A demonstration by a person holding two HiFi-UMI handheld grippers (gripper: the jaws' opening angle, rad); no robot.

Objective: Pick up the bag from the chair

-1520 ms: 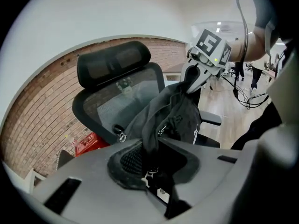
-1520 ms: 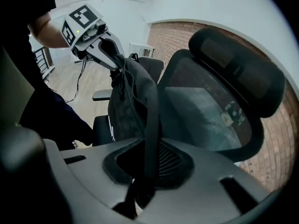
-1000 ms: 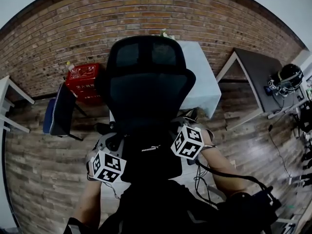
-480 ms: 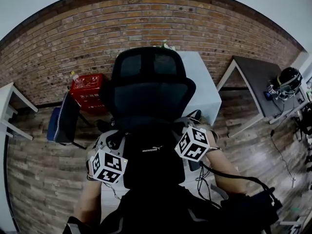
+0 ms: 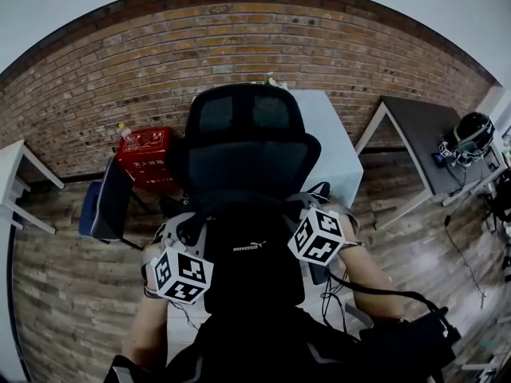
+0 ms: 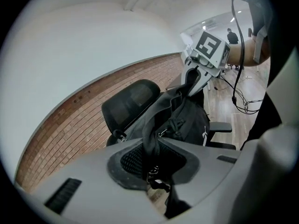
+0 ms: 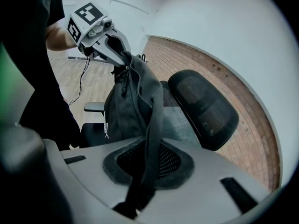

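Bag (image 5: pixel 254 254), strap (image 6: pixel 150 129) clamped in left gripper (image 6: pixel 152 155) jaws, another in right gripper (image 7: pixel 148 160)

So the right tongs (image 7: pixel 147 169) are clamped on a black strap (image 7: pixel 154 125) running up to the black bag (image 7: pixel 128 101). The left tongs (image 7: pixel 122 56) pinch the bag's top at upper left. Black mesh chair (image 7: pixel 203 108) sits right behind it, with a brick wall (image 7: pixel 243 101) and wood floor (image 7: pixel 86 80) further back.
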